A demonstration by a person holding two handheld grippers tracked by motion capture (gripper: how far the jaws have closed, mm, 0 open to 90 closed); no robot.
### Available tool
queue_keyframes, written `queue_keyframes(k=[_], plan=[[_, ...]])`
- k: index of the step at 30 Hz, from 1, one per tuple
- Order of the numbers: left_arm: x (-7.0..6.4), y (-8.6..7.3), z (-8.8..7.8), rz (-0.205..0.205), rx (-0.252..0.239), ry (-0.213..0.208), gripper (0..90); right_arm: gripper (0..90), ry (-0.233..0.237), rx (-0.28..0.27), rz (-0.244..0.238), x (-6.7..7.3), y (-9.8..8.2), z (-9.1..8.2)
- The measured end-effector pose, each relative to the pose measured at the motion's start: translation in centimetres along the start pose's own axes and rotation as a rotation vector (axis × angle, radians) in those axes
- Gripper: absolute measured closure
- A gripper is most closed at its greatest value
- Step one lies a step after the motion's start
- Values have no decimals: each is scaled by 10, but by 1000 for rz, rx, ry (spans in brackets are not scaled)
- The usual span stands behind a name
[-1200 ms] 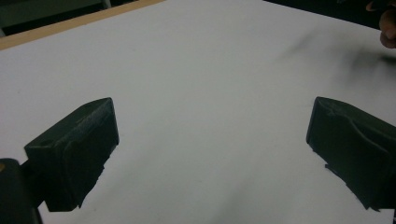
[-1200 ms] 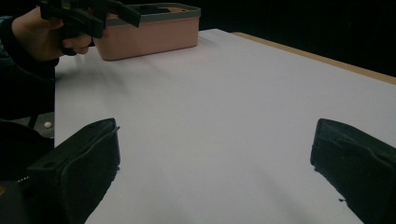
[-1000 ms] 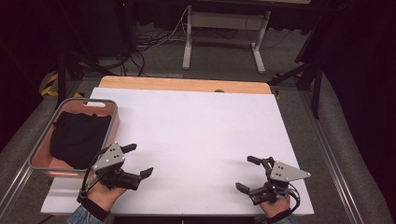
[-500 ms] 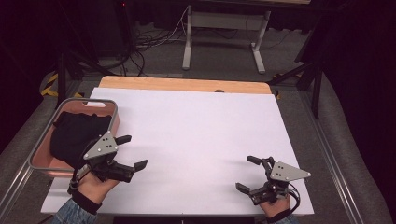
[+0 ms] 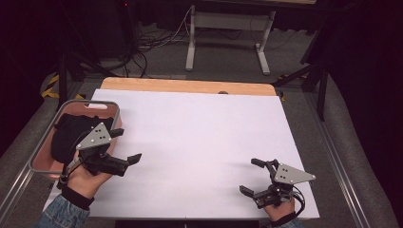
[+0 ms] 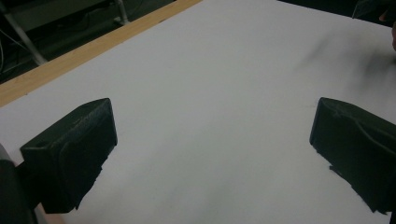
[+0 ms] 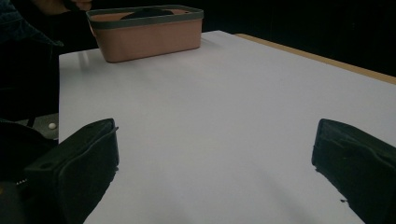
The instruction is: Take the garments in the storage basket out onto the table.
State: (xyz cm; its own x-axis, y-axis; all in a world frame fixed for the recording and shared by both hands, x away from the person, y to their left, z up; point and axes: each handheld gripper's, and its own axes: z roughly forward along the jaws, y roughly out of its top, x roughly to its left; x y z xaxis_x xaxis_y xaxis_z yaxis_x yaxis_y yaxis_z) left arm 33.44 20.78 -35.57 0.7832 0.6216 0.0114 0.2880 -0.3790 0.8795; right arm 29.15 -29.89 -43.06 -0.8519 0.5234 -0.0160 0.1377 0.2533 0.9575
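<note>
Cloth (image 5: 71, 135), black and bunched, lies inside the pink basket (image 5: 114, 110), which sits at the left edge of the white sheet (image 5: 199, 137) covering the table. In the right gripper view the basket (image 7: 144, 39) shows its salmon wall and grey rim, with a dark hump of the cloth (image 7: 147, 11) rising just above that rim.

Judging from how things lie, the work in hand is getting the cloth out of the basket. To do it well, the left gripper (image 5: 126, 145) should turn toward the basket, come down over the rim rather than against it, and close on a raised fold near the middle of the heap, so the whole piece lifts free without dragging the basket along.

The left gripper hovers just beside the basket's near right corner, tilted, its jaws spread wide and holding nothing; in the left gripper view they frame bare white sheet. The left hand (image 5: 83, 178) sits below it, a denim sleeve (image 5: 59, 213) behind.

The right gripper (image 5: 254, 176) rests well apart from the basket, low on the sheet's far side, jaws likewise wide and empty, pointing back toward the basket.
</note>
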Motion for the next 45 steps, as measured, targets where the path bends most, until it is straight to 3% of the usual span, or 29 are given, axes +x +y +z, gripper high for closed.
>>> queue_keyframes(k=[5, 9, 12, 21, 29, 37, 40, 45], plan=[[6, 5, -5, 8, 25, 21, 19, 14, -6, 10, 1, -1, 0, 1], [13, 9, -6, 40, 70, 60, 17, 16, -11, 8, 3, -1, 0, 1], [17, 11, -8, 40, 104, 69, 27, 17, -11, 11, 4, -1, 0, 1], [40, 15, -13, -22, 129, 98, 28, 19, -12, 10, 5, -1, 0, 1], [57, 11, -14, -5, 184, 155, 35, 19, -10, 10, 4, -1, 0, 1], [74, 7, -16, -25, 200, 212, 41, 21, -8, 13, 7, -1, -1, 2], [84, 2, -15, -45, 235, 237, 43, 22, -7, 14, 10, -1, -1, 2], [92, -2, -16, -76, 245, 261, 47, 22, -6, 14, 12, -1, -1, 2]])
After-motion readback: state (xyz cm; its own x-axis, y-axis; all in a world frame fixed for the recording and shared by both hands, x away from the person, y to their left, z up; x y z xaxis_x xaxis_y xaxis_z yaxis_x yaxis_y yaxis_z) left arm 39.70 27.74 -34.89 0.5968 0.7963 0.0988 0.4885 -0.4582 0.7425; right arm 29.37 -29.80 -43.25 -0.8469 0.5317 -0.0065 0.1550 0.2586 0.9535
